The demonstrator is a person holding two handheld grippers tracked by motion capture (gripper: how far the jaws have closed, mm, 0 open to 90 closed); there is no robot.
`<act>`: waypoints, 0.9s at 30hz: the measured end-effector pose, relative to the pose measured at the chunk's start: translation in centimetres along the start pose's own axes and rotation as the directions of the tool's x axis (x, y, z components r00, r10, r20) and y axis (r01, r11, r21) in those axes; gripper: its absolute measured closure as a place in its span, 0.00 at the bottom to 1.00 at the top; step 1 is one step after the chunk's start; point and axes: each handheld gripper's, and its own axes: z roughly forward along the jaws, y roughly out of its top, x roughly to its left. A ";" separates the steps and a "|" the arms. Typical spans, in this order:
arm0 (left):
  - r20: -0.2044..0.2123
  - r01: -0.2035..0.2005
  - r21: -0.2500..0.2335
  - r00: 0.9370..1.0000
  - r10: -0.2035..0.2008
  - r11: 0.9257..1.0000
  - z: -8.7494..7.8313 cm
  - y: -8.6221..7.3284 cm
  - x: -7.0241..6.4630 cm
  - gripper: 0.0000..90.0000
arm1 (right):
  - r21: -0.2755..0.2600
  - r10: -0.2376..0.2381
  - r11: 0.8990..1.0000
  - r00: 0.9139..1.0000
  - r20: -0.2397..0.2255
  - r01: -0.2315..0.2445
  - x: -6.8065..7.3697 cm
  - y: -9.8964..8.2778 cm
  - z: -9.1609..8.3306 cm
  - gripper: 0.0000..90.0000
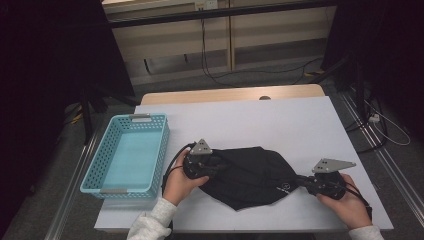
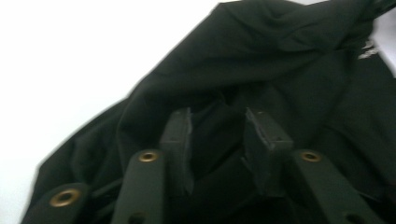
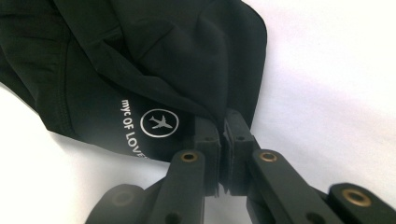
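Between the right gripper's (image 3: 223,135) clenched fingers the black garment (image 1: 250,175) is anchored, while the left gripper's (image 2: 219,135) parted fingers regrasp.

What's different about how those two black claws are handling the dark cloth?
The right gripper is pinched shut on a fold of the black garment; the left gripper stands apart, fabric lying loose between its pads. The right one sits at the garment's right edge, the left one at its left. Both rest low over the white table.

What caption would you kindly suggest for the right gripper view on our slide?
Right gripper shut on an edge of the black garment, beside its white airplane logo, over the white table.
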 end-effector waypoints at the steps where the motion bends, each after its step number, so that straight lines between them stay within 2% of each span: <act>1: 0.004 0.012 -0.013 1.000 -0.012 1.000 0.1 0.0 0.2 0.67 | 0.001 0.001 1.000 1.000 -0.001 -0.001 0.0 0.0 0.0 0.97; 2: 0.001 0.019 -0.025 1.000 -0.019 1.000 0.3 0.0 0.4 0.66 | 0.001 -0.001 1.000 1.000 -0.001 0.001 0.0 0.0 0.1 0.97; 5: -0.010 0.021 -0.015 1.000 -0.021 1.000 0.8 -0.1 0.9 0.62 | 0.002 -0.004 1.000 1.000 -0.007 0.004 0.1 0.0 0.2 0.97; 8: -0.005 0.046 -0.015 0.999 -0.046 0.999 1.2 -0.5 1.3 0.62 | 0.005 -0.003 1.000 1.000 -0.007 0.003 0.1 0.0 0.2 0.97; 12: 0.007 0.055 -0.021 0.998 -0.055 0.998 1.2 -0.3 1.4 0.65 | 0.005 -0.001 1.000 1.000 -0.006 0.001 0.1 0.0 0.2 0.97; 14: -0.004 0.048 -0.016 0.999 -0.048 0.999 1.3 -0.3 1.5 0.67 | 0.003 -0.001 1.000 1.000 -0.005 0.002 0.1 0.0 0.2 0.97; 16: -0.013 0.057 -0.024 0.998 -0.057 0.998 1.6 -0.3 1.6 0.68 | 0.007 -0.001 1.000 1.000 -0.004 0.001 0.1 0.0 0.2 0.97; 20: -0.001 0.080 -0.012 0.997 -0.080 0.997 2.1 -0.4 1.8 0.75 | 0.005 -0.001 1.000 1.000 -0.004 0.001 0.1 0.1 0.2 0.97; 23: 0.013 0.117 -0.007 0.993 -0.117 0.993 2.0 -0.3 1.8 0.90 | 0.001 0.003 1.000 1.000 -0.001 -0.003 0.0 0.1 0.2 0.97; 25: 0.010 0.128 -0.007 0.992 -0.128 0.992 1.6 0.0 1.8 0.94 | -0.004 0.003 1.000 1.000 -0.001 -0.003 -0.1 0.1 0.0 0.97; 27: 0.034 0.136 -0.033 0.990 -0.135 0.990 0.7 0.5 1.7 0.95 | -0.016 0.011 1.000 1.000 0.000 -0.011 -0.2 0.2 -0.2 0.97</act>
